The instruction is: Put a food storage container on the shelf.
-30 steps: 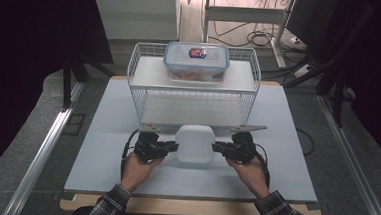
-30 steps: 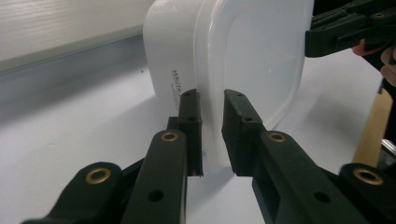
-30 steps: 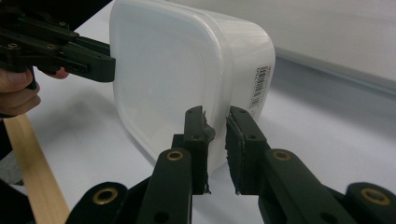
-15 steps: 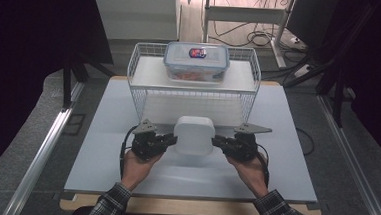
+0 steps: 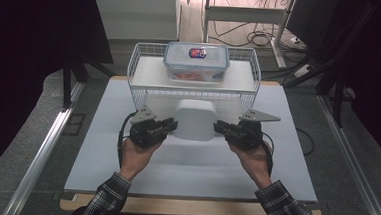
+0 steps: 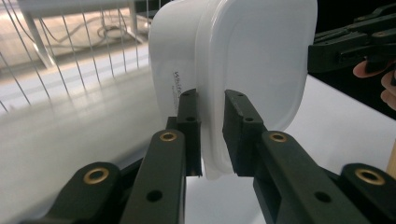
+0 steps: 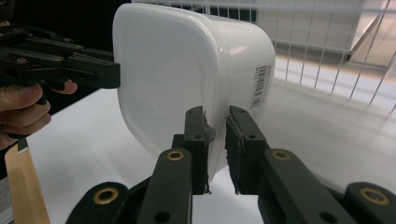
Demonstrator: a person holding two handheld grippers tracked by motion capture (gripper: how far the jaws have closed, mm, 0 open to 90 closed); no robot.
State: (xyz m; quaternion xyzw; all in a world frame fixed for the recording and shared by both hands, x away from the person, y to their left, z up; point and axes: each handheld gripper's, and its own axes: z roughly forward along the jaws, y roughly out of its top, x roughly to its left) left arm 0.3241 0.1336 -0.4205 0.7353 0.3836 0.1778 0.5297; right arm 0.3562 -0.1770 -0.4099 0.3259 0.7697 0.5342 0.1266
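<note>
White tub point(image 5: 195, 119) held between grippers, just before rack point(image 5: 139, 89); left gripper point(image 5: 166, 127) and right gripper point(image 5: 222, 128) each pinch tub rim at opposite sides.

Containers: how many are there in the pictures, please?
2. A white container is held between both claws above the table; a clear lidded container sits on the wire rack. None seems hidden.

The white tub's point(image 6: 243, 60) top is cut off, and its printed label (sideways lettering) is unreadable.
</note>
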